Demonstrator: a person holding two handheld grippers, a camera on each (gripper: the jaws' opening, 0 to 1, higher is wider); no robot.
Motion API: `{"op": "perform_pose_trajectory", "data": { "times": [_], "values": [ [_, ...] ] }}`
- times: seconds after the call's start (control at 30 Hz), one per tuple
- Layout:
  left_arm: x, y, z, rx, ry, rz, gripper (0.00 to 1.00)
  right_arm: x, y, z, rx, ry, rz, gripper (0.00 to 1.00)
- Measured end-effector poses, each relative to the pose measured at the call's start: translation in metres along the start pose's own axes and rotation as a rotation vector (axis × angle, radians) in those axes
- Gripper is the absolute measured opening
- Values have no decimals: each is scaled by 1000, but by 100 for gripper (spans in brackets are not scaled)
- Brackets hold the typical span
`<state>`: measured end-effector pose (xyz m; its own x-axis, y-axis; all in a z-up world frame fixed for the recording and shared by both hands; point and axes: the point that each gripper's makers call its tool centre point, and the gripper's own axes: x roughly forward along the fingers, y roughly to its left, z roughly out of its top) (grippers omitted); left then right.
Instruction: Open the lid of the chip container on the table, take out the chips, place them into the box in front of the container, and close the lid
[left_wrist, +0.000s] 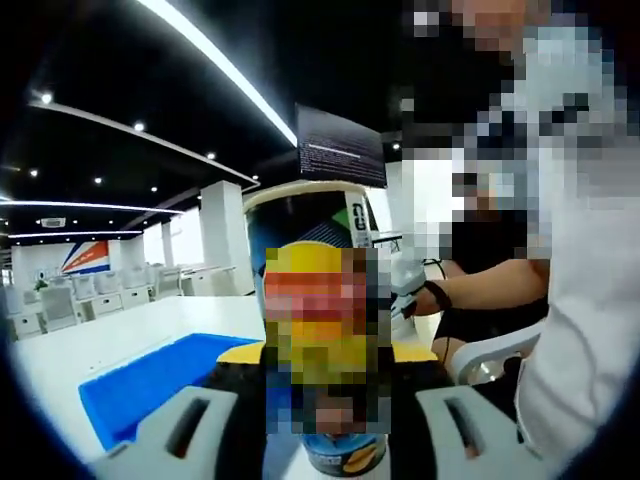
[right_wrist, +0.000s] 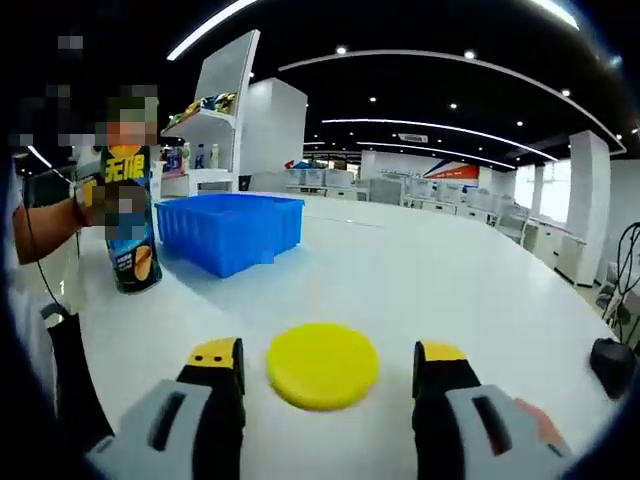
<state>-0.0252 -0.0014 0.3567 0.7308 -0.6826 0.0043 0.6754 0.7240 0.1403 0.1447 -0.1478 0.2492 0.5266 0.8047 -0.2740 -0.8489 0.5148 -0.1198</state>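
A wide white table (right_wrist: 420, 280) stands in a big open hall with a black ceiling, long strip lights and rows of white desks at the back. On it, in the right gripper view, the chip container (right_wrist: 132, 225) stands upright near the table's edge, a tall can with a dark blue lower part and pictures of chips near its base; part of its label is patched over. Its top is hard to make out in that view. Just beside it sits the blue box (right_wrist: 232, 230), a shallow open plastic bin. The yellow lid (right_wrist: 323, 365) lies flat on the table, well apart from the can and close in front of the right gripper (right_wrist: 328, 368), whose yellow-tipped jaws stand apart on either side of the lid without touching it. In the left gripper view the can (left_wrist: 310, 300) sits very close between the jaws of the left gripper (left_wrist: 325, 410), which press against its two sides, clamped on it; its pale rim shows at the top. The blue box (left_wrist: 150, 385) lies to one side of it there. A person's forearm (left_wrist: 490, 285) and white sleeve show at the view's right, and a dark screen (left_wrist: 340, 145) hangs behind.
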Motion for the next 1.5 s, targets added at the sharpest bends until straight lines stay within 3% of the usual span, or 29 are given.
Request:
{"op": "perform_pose_trajectory", "data": {
  "times": [0.47,0.6,1.27,1.5],
  "values": [
    [-1,0,-4,10,10,6,45,6,0,-10,80,31,14,57],
    [-1,0,-5,17,13,6,46,5,3,-9,74,18,8,46],
    [-1,-1,-7,23,15,2,46,0,7,-6,66,31,26,46],
    [-1,-2,-9,40,20,15,47,-4,8,18,85,-9,32,46]
  ]
}}
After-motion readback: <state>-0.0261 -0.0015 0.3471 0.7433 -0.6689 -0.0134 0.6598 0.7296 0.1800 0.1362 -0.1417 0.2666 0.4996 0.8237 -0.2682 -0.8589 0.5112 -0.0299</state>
